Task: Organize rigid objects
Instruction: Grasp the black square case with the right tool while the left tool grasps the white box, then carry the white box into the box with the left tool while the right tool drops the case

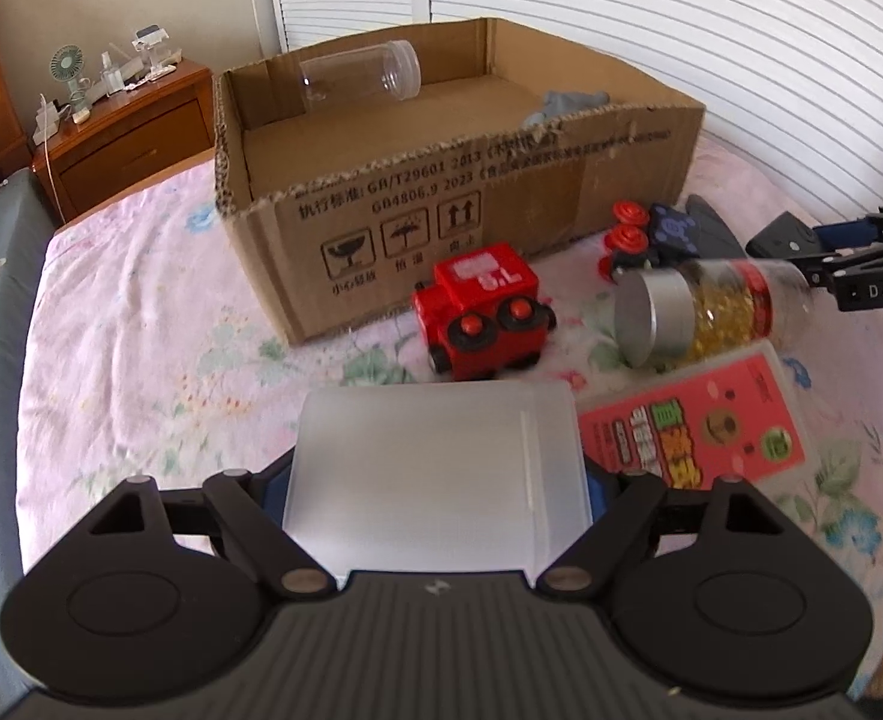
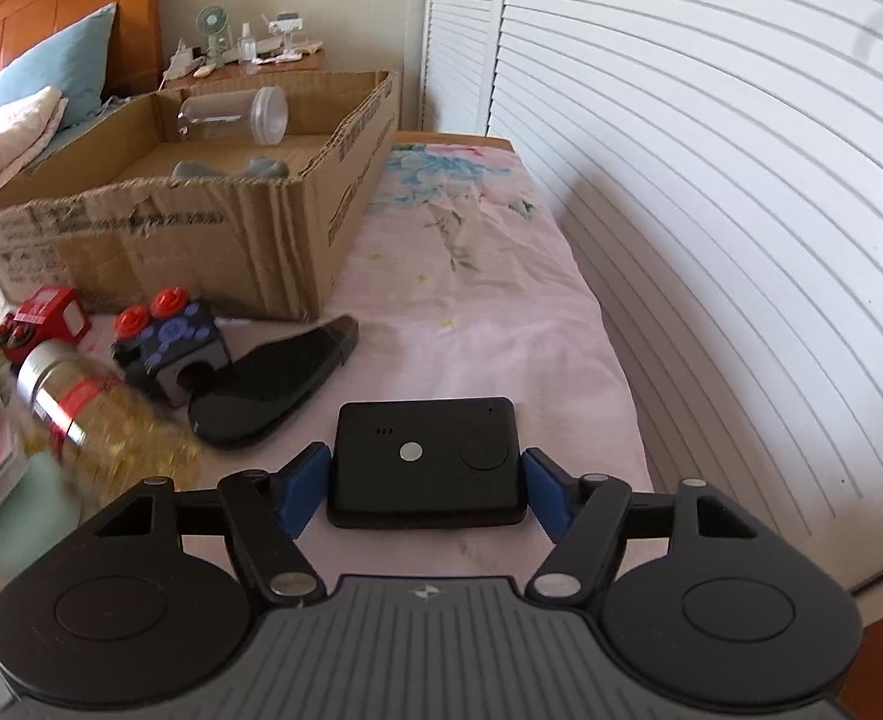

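Left hand-held gripper (image 1: 438,480) pinching frosted box (image 1: 435,468); cardboard box (image 1: 441,204) w/ clear jar (image 1: 360,79).

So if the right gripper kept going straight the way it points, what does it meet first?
The black device already sitting between the right gripper fingers; beyond it only pink bedsheet, as far as this view shows.

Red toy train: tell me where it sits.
Left wrist view, centre: the red toy train lies on the pink bedsheet, just before the cardboard box.
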### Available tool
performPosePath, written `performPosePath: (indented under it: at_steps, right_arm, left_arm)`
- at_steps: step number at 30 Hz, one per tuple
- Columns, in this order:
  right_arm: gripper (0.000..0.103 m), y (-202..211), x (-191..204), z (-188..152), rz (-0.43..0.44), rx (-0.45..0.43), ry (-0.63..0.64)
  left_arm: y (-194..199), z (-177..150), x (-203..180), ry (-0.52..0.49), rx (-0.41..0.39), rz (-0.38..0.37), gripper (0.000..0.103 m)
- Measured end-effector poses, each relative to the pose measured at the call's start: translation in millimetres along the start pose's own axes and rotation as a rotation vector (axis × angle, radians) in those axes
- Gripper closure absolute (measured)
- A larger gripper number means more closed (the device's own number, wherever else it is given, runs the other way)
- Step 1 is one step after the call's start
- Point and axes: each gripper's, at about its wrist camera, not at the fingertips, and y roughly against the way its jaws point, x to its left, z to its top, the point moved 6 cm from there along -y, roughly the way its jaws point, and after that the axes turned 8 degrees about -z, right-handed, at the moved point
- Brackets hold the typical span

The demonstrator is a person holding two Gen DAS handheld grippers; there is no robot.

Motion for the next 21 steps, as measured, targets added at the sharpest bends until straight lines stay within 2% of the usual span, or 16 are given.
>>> performPosePath:
  at_steps: [9,15,21]
  right_arm:
    - [0.026,-7.0,3.5,5.5,0.003,-0.005,-0.004]
    - [0.029,-3.9,6.0,7.1,-0.009,-0.005,0.038]
    - [0.029,3.2,3.5,10.5,0.026,0.006,0.056]
  left_arm:
    - [-3.2,3.7,2.2,-0.011,0.001,0.008,0.018]
    - [-3.1,4.9,0.8,-0.010,0.011,0.011,0.020]
    - [7.4,5.3,-1.7,-0.013,0.033,0.021,0.021]
